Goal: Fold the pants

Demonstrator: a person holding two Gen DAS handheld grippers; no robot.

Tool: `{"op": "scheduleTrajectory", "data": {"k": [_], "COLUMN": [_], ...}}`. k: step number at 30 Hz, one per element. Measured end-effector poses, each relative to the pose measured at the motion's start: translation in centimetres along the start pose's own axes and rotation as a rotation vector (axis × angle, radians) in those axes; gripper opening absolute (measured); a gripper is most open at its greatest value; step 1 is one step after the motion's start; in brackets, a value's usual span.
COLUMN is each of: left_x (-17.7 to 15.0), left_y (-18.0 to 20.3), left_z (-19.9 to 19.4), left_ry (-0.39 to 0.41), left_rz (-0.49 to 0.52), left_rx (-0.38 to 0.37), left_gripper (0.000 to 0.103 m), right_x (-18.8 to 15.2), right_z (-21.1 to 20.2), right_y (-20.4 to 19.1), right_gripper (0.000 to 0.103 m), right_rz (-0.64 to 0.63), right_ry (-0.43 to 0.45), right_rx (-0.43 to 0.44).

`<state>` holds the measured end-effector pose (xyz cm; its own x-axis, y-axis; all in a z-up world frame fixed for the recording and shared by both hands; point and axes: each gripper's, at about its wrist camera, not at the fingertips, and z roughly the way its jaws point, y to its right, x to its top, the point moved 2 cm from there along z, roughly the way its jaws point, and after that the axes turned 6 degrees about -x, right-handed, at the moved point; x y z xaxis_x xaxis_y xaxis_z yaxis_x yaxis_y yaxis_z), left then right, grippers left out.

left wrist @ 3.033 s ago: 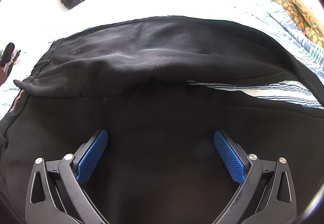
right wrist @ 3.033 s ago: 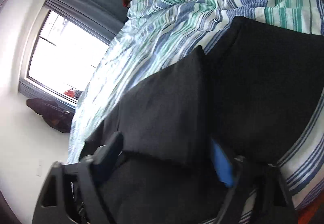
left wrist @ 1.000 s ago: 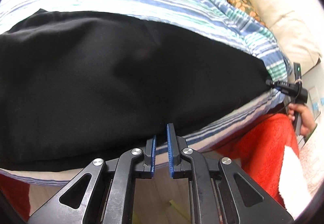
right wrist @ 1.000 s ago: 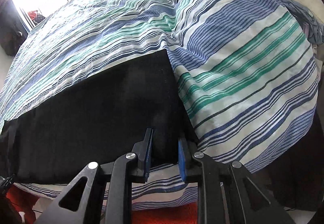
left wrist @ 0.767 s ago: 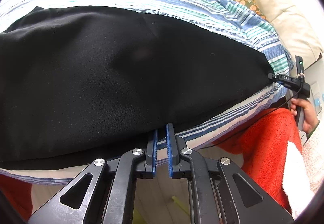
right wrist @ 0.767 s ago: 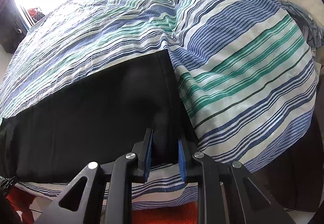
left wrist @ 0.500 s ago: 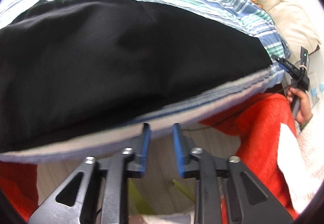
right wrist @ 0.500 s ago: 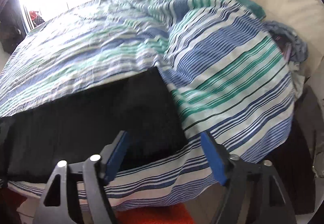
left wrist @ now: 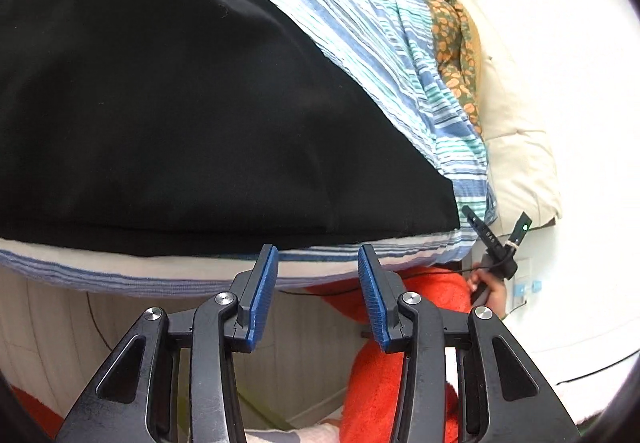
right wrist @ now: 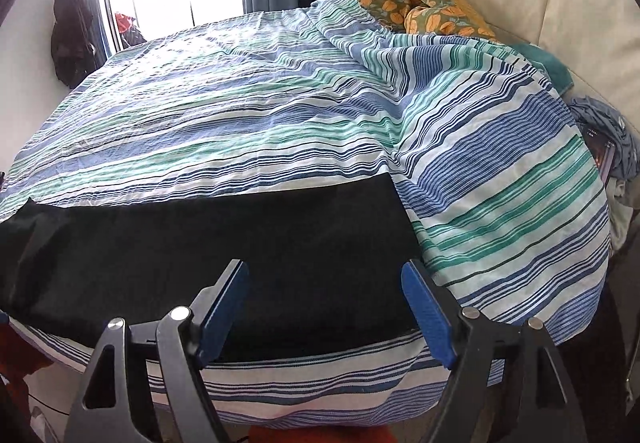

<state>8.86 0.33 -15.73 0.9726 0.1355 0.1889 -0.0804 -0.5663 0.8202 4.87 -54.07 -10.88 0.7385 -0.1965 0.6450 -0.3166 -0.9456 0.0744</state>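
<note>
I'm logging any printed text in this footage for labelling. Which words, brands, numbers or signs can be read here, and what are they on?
No text reads clearly in either view.
Small white lettering on the right gripper, seen from the left wrist camera: too small and blurred to read.
Black pants: no label or tag showing.
Striped bedsheet: pattern only, no print.
Left gripper: plain blue pads, no markings.
</note>
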Motion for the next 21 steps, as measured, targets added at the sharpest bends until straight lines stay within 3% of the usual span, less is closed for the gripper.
{"op": "scheduleTrajectory", "data": {"k": [6, 10, 14, 21], "left_x": [0.5, 1.0, 0.0, -0.2], "left_y": [-1.1, -2.0, -3.2, -4.7], "left_z": [1.1, 0.3, 0.0, -0.7], "left_ry": [0.054, 0.132, 0.131, 0.157], "left_rz": [-0.083, -0.165, -0.288, -0.355], "left_rx": [-0.032, -0.05, -0.082, -0.061], "left_gripper": [0.042, 0.042, 0.049, 0.049], "right_x": [-0.1, -0.1, -0.2, -0.1], "right_z": [-0.4, -0.2, -0.3, -0.3], "right_y": [-0.1, 0.3, 0.5, 0.1], "right_gripper": [0.079, 0.079, 0.079, 0.079], "right_rz": [-0.008, -0.005, -0.001, -0.018], "right_ry": [0.018, 0.012, 0.016, 0.018], "right_rx": [-0.017, -0.018, -0.016, -0.022]}}
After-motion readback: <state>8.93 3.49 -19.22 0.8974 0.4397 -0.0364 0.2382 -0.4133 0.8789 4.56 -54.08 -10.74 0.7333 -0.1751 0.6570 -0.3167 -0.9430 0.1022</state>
